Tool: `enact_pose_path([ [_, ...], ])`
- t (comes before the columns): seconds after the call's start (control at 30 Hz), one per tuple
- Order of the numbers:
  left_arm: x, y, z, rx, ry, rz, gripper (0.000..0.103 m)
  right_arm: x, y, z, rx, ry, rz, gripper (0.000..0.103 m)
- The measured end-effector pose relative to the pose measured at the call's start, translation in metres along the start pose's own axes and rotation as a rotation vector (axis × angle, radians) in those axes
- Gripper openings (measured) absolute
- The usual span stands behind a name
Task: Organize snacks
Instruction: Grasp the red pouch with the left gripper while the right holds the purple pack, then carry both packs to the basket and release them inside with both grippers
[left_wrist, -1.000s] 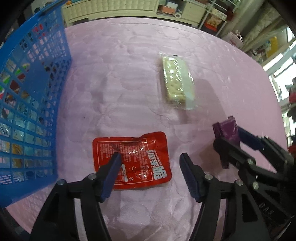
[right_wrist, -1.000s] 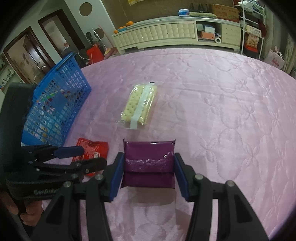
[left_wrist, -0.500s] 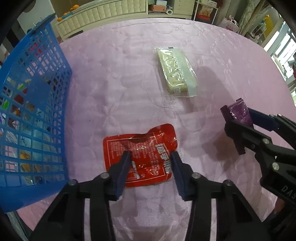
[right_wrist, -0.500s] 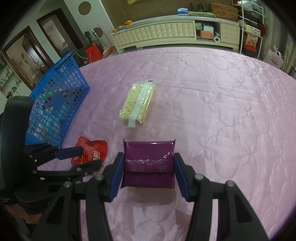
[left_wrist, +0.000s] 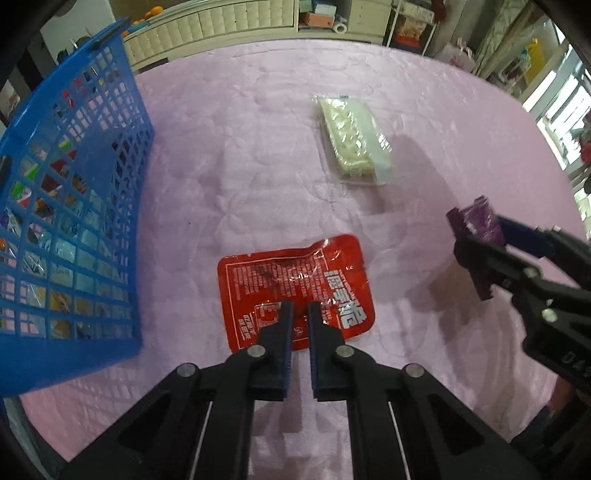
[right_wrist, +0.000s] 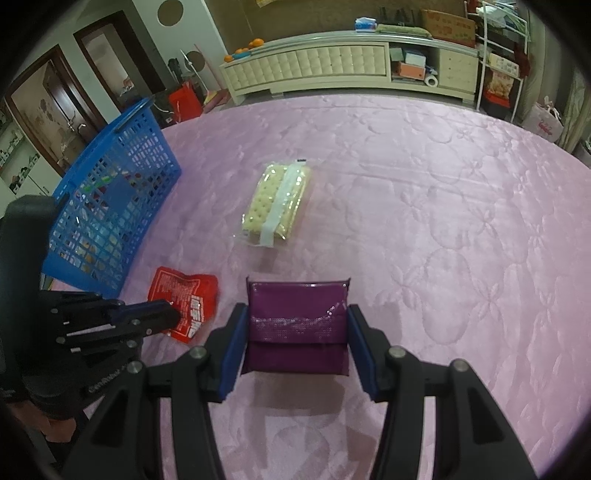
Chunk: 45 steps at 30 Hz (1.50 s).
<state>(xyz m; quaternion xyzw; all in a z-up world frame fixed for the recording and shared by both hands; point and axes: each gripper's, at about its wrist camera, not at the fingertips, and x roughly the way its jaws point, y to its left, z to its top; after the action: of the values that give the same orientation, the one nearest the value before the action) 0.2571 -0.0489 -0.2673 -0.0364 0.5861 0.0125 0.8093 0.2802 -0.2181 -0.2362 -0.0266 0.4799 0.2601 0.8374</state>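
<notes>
A red snack packet (left_wrist: 295, 275) lies flat on the pink quilted cloth (left_wrist: 240, 166). My left gripper (left_wrist: 300, 314) points down at its near edge; its jaws are closing, nearly together, pinching the foil between the pads. In the right wrist view the same red packet (right_wrist: 183, 295) shows with the left gripper (right_wrist: 173, 315) on it. My right gripper (right_wrist: 295, 312) is shut on a purple packet (right_wrist: 297, 332) and holds it just above the cloth; the purple packet (left_wrist: 480, 221) also shows at the right of the left wrist view. A clear pack of pale crackers (left_wrist: 354, 147) lies farther back.
A blue mesh basket (left_wrist: 92, 221) holding several snacks stands at the left, close to the red packet; its wall (right_wrist: 118, 206) is also in the right wrist view. A cream sideboard (right_wrist: 314, 70) and shelves stand beyond the table's far edge.
The left gripper's jaws have gone from wide apart to nearly together on the red packet's near edge, and it shifted a little. The right gripper with the purple packet has kept still.
</notes>
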Motion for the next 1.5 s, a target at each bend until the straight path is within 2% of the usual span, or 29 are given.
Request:
enact_pose_path([
  [0.1,-0.011,0.000,-0.001,0.000,-0.041,-0.019,0.008,-0.003,-0.001,-0.001,0.003,-0.002,-0.006,0.057],
  [0.13,-0.013,-0.001,-0.001,0.008,-0.044,-0.024,0.016,-0.004,-0.002,-0.001,0.004,-0.003,-0.008,0.057],
  [0.17,-0.016,-0.003,-0.002,0.021,-0.044,-0.033,0.031,-0.006,-0.002,0.000,0.004,-0.004,-0.009,0.057],
  [0.23,-0.020,-0.009,-0.005,0.056,-0.057,-0.038,0.044,-0.009,0.000,0.000,0.002,-0.010,-0.009,0.057],
  [0.53,-0.007,-0.059,-0.010,0.191,-0.060,0.020,0.044,-0.011,-0.002,-0.003,0.006,-0.012,-0.015,0.057],
  [0.6,-0.001,-0.069,-0.008,0.220,-0.054,0.035,0.038,-0.013,-0.005,-0.004,0.008,-0.012,-0.017,0.057],
  [0.77,0.019,-0.082,-0.002,0.230,-0.012,0.026,0.008,-0.015,-0.007,-0.003,0.014,-0.018,-0.019,0.057],
  [0.9,0.021,-0.084,-0.004,0.209,-0.025,0.006,0.004,-0.015,-0.006,-0.003,0.012,-0.018,-0.017,0.057],
  [1.13,-0.001,-0.048,0.001,0.169,-0.072,-0.041,0.000,-0.011,-0.001,-0.008,0.030,0.010,0.000,0.057],
  [1.33,-0.041,-0.025,-0.003,0.126,-0.135,-0.089,0.000,-0.030,0.011,-0.006,0.051,-0.007,0.005,0.057],
  [1.5,-0.081,-0.012,-0.012,0.098,-0.194,-0.113,0.000,-0.054,0.039,-0.001,0.017,-0.031,-0.003,0.057],
])
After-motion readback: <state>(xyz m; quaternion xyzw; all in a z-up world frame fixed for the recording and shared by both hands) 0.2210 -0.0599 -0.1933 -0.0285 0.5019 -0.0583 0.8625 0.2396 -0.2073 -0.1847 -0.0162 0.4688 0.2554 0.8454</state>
